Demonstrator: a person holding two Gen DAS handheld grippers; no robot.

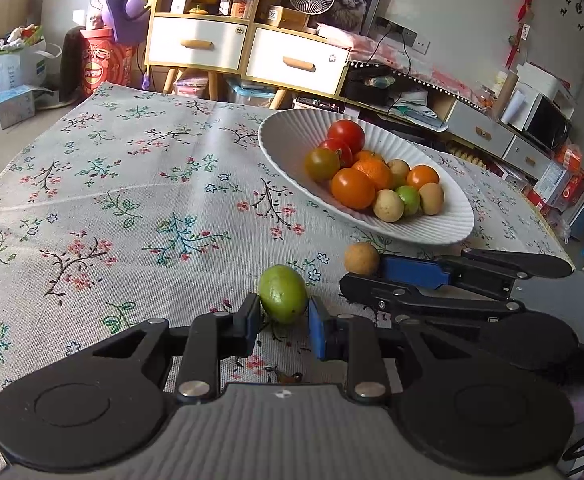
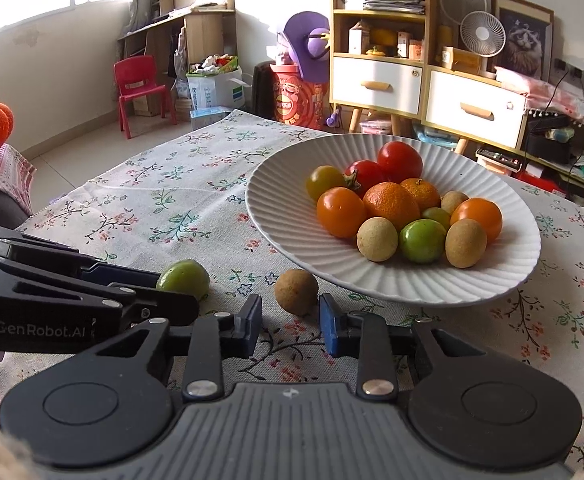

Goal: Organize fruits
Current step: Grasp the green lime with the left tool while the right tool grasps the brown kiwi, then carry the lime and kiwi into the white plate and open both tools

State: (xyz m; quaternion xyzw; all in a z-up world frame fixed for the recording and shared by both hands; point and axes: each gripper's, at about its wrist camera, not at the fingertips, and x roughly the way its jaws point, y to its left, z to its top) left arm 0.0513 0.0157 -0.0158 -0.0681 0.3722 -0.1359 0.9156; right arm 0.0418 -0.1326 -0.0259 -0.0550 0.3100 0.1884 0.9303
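**Two fruits left outside the plate, both grippers lined up on them**

Mostly done, by the look of it: the white ribbed oval plate (image 2: 504,248) near the far right edge of the bench already holds a pile of about a dozen fruits: glossy red, orange and olive tomatoes, two dimpled mandarins, matte tan round fruits, smooth green ones. Two pieces are not yet in, both on the floral woven cloth (image 1: 131,184) near the bench's near edge, just short of the plate rim.

Green fruit (image 1: 283,293): smooth, egg-shaped, slightly blotched. Left gripper (image 1: 283,326) has its fingers spread either side of it, blue pads close to the skin; contact not clear, and the fruit sits on the cloth, not lifted.

Tan fruit (image 2: 296,291): round, dull, rough-skinned, close to the plate rim. Right gripper (image 2: 290,326) also has fingers spread, the fruit between the tips and a little ahead; the right pad looks very near it, the left one apart.

The grippers sit side by side, close together. Left to do, as I judge: pinch each fruit, lift it, set it in the plate.
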